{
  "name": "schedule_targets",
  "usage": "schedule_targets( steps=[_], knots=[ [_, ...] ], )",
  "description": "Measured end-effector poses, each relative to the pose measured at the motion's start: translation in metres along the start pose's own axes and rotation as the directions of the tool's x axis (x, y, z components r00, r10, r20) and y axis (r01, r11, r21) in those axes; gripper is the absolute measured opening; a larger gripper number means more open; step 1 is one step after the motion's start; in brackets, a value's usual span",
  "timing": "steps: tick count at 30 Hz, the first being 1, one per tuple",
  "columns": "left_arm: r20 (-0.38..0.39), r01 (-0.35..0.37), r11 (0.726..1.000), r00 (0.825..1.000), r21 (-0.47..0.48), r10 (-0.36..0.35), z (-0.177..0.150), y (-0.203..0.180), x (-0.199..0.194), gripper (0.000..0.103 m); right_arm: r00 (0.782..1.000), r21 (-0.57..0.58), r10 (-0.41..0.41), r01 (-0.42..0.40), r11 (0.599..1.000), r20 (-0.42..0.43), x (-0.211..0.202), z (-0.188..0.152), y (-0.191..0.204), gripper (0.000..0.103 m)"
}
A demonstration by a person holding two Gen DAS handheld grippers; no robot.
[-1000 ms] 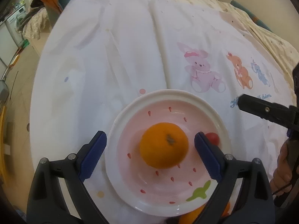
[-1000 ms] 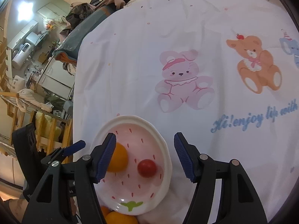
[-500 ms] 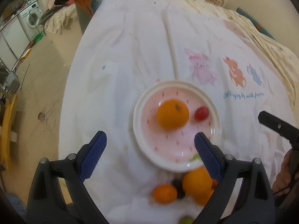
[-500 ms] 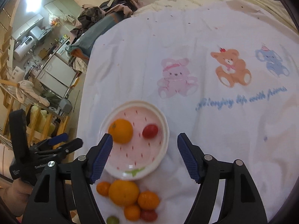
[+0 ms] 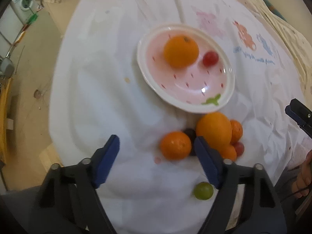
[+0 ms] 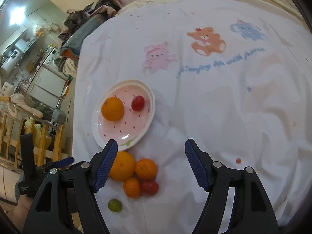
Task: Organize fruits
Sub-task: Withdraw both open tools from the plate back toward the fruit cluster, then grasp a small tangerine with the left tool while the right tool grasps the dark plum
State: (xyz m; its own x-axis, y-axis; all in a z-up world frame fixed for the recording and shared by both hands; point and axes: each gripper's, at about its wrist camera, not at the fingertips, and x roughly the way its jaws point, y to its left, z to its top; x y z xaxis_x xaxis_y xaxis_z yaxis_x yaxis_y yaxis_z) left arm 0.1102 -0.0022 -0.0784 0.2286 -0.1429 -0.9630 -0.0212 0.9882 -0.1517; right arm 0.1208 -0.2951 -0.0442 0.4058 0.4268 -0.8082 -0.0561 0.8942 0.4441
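A pink strawberry-pattern plate (image 5: pixel 224 97) (image 6: pixel 146 120) holds an orange (image 5: pixel 181 51) (image 6: pixel 112 108) and a red cherry tomato (image 5: pixel 210 58) (image 6: pixel 138 103). Just in front of the plate lies a pile of loose fruit: a large orange (image 5: pixel 213 129) (image 6: pixel 122 165), smaller oranges (image 5: pixel 175 145) (image 6: pixel 146 168), a red tomato (image 6: pixel 149 187), a dark fruit (image 5: pixel 190 132) and a green grape (image 5: pixel 203 191) (image 6: pixel 115 205). My left gripper (image 5: pixel 156 159) is open and empty, above the cloth beside the pile. My right gripper (image 6: pixel 151 163) is open and empty, above the pile's right side.
A white cloth (image 5: pixel 117 78) with cartoon animal prints (image 6: pixel 206 41) covers the round table. The table's left edge drops to the floor (image 5: pixel 29 68). Furniture and clutter (image 6: pixel 39 68) stand beyond the table's far left.
Both grippers have pulled back from the plate toward the near edge. The pile of loose fruit has come into view in front of the plate. The orange and tomato stay on the plate.
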Motion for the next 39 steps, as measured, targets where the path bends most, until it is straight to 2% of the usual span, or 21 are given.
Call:
schedule_targets(
  steps=[1,3,12,14,15,19,23,30,32,34,36,38,39],
  knots=[
    [-0.004,-0.004,1.000,1.000,0.013,0.004,-0.001,-0.003,0.004,0.065,1.000,0.006,-0.001,0.001,1.000,-0.003,0.000,-0.003,-0.001,0.074],
    [-0.010,-0.018,0.999,1.000,0.040,0.019,-0.003,-0.008,0.010,0.060,1.000,0.013,-0.012,0.012,1.000,-0.010,-0.001,-0.008,-0.003,0.074],
    [-0.034,-0.018,0.994,0.999,0.110,0.022,-0.008,-0.025,0.033,0.055,0.998,0.010,-0.053,0.053,0.999,-0.044,0.011,-0.015,-0.002,0.074],
    [-0.034,0.004,0.995,0.999,0.101,0.000,-0.007,-0.025,0.036,0.047,0.997,0.000,-0.055,0.055,0.998,-0.049,0.013,-0.015,0.000,0.074],
    [-0.039,0.026,0.995,0.999,0.097,-0.022,-0.007,-0.025,0.036,0.037,0.997,-0.007,-0.057,0.057,0.998,-0.050,0.015,-0.015,0.001,0.074],
    [-0.040,0.024,0.992,0.999,0.120,-0.020,-0.009,-0.029,0.035,0.035,0.996,-0.025,-0.064,0.062,0.998,-0.061,0.018,-0.017,0.004,0.074],
    [-0.031,0.037,0.994,0.999,0.104,-0.034,-0.009,-0.025,0.028,0.034,0.995,-0.029,-0.072,0.070,0.997,-0.066,0.019,-0.018,0.003,0.074],
    [0.069,0.061,0.998,0.996,-0.003,-0.061,-0.009,-0.001,-0.017,0.034,0.993,-0.028,-0.078,0.076,0.997,-0.093,0.022,-0.027,0.005,0.074],
    [0.094,0.060,0.998,0.994,-0.032,-0.057,-0.009,0.006,-0.025,0.034,0.991,-0.016,-0.058,0.057,0.998,-0.118,0.025,-0.034,0.008,0.074],
    [0.116,0.059,0.997,0.992,-0.056,-0.052,-0.009,0.011,-0.032,0.034,0.985,0.009,0.015,-0.013,1.000,-0.172,0.032,-0.045,0.017,0.074],
    [0.128,0.066,0.995,0.990,-0.074,-0.056,-0.007,0.013,-0.035,0.034,0.975,0.026,0.093,-0.090,0.996,-0.203,0.037,-0.056,0.034,0.067],
    [0.135,0.076,0.993,0.989,-0.088,-0.064,-0.005,0.016,-0.038,0.034,0.968,0.031,0.120,-0.116,0.993,-0.220,0.044,-0.064,0.048,0.054],
    [0.139,0.078,0.993,0.988,-0.093,-0.064,-0.005,0.017,-0.040,0.034,0.963,0.040,0.136,-0.130,0.991,-0.231,0.050,-0.068,0.057,0.051]
  ],
)
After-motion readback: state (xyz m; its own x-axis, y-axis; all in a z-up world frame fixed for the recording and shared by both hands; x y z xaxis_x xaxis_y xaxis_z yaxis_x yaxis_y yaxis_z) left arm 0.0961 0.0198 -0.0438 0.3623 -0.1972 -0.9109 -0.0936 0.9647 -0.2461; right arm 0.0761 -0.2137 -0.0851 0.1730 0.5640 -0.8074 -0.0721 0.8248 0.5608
